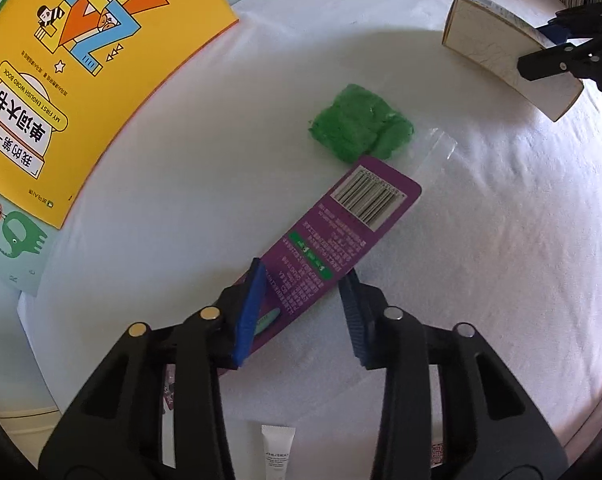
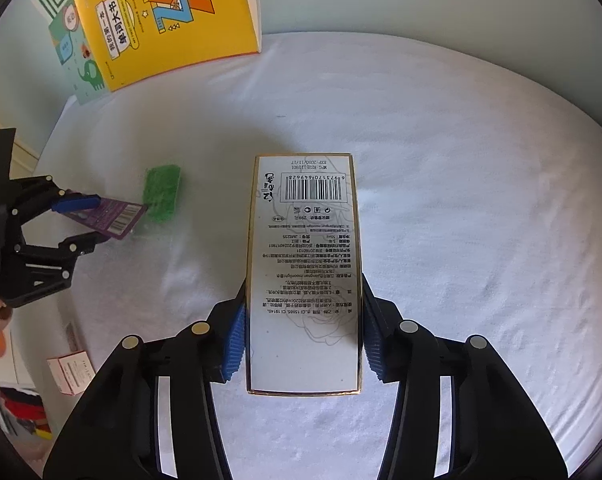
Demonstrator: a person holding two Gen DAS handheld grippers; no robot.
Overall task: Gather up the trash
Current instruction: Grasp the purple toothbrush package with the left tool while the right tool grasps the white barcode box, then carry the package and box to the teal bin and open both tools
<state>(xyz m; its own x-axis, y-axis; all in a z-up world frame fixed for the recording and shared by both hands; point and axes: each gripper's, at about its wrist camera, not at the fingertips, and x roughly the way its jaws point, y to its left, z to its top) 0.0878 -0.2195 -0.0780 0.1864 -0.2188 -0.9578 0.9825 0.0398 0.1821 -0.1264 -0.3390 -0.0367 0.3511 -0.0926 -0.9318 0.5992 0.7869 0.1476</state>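
The left hand-held gripper (image 1: pixel 305 276) has its blue pads on either edge of a purple packaging card (image 1: pixel 333 248) with a barcode; the left pad touches the card's edge, but whether the right pad does I cannot tell. The card's far end reaches a crumpled green wrapper (image 1: pixel 361 128) at the centre of the left wrist view, with a clear plastic film (image 1: pixel 437 152) just beside both. In the right wrist view, the right hand-held gripper (image 2: pixel 303 320) is clamped on a white carton (image 2: pixel 305 272) printed with a barcode, both pads pressing its long sides at frame centre. All lie on a white cloth-covered table (image 2: pixel 461 200). A yellow English word book (image 1: pixel 81 80) stands at the upper left of both views. A small white tube (image 1: pixel 278 452) lies at the bottom edge of the left view, and a pink box (image 2: pixel 71 374) at the lower left of the right view.
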